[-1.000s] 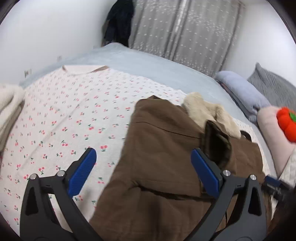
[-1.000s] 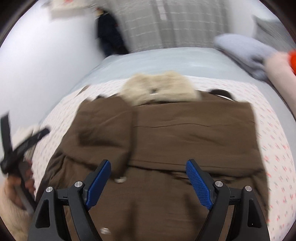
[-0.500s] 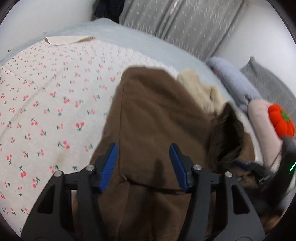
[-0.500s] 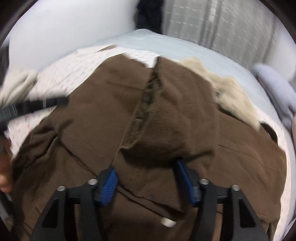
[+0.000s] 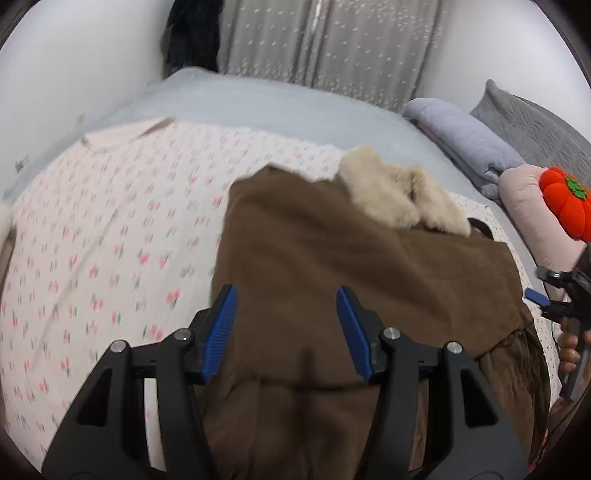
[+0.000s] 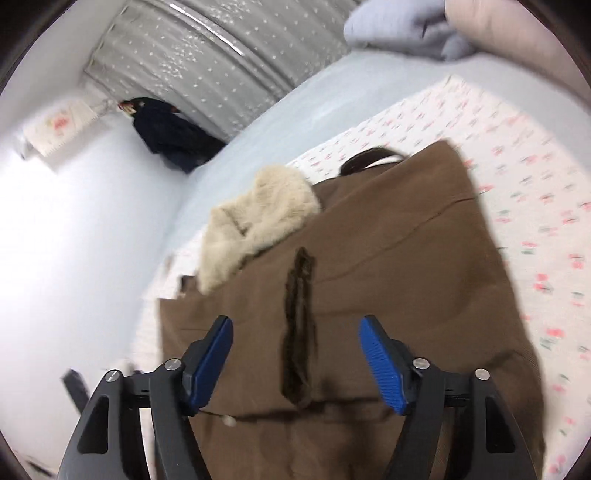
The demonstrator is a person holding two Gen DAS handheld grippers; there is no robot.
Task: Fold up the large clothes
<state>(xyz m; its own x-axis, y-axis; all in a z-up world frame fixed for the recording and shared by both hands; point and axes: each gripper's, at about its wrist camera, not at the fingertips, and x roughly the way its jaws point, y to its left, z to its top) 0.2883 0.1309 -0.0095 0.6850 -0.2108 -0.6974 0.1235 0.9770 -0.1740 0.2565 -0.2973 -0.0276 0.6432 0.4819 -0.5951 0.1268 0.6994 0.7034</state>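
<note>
A brown coat [image 5: 351,258] with a cream fur collar [image 5: 399,199] lies on the cherry-print sheet [image 5: 92,240]. My left gripper [image 5: 286,325] hovers over the coat's left edge, its blue pads apart, with flat cloth beneath and nothing pinched. In the right wrist view the coat [image 6: 388,258] has a sleeve folded across it, which ends in a dark fur cuff [image 6: 299,332]. My right gripper [image 6: 299,354] is above that cuff. Its jaws are opening and the pads stand clear of the cloth. At the left wrist view's right edge, a hand holds the right gripper [image 5: 539,295].
A folded grey-blue blanket [image 5: 461,140], a grey pillow [image 5: 535,118], a pink cushion [image 5: 532,210] and an orange pumpkin plush [image 5: 569,199] crowd the right side. Grey curtains [image 5: 332,44] and a dark hanging garment [image 5: 192,33] stand behind. A white wall [image 6: 74,221] borders the bed.
My right gripper closed on the sleeve, carried it across the coat, then let go and drew back. My left gripper narrowed its jaws and shifted over the coat's edge.
</note>
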